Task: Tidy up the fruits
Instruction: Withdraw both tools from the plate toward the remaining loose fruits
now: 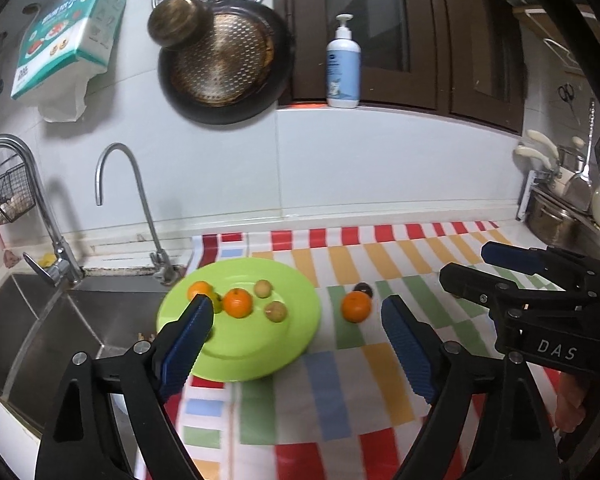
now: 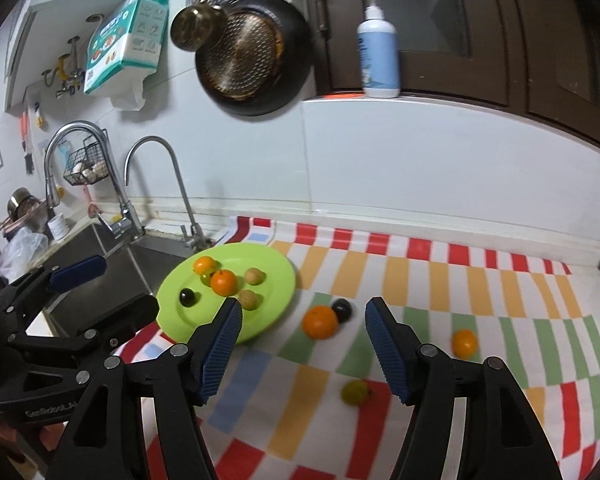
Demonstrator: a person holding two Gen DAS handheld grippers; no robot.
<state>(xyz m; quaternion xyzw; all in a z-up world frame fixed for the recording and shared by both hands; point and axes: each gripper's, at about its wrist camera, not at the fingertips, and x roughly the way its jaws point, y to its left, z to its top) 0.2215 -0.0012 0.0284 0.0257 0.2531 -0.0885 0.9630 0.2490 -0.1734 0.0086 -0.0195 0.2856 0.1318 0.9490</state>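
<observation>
"DAS" in white caps on black body of right gripper (image 1: 500, 276), seen in left wrist view. Embossed "GenRobot.AI", faint, on black body of left gripper (image 2: 100, 284) in right wrist view. Teal box (image 1: 68, 36) on wall, up-left of hanging frying pan (image 1: 224, 64), has print but too blurred to read; same w/ pump bottle (image 1: 343, 68) label

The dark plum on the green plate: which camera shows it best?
The right wrist view: the dark plum lies in plain sight on the green plate, left of the oranges. In the left wrist view that gripper's own finger covers that part of the plate, so it is hidden.
</observation>
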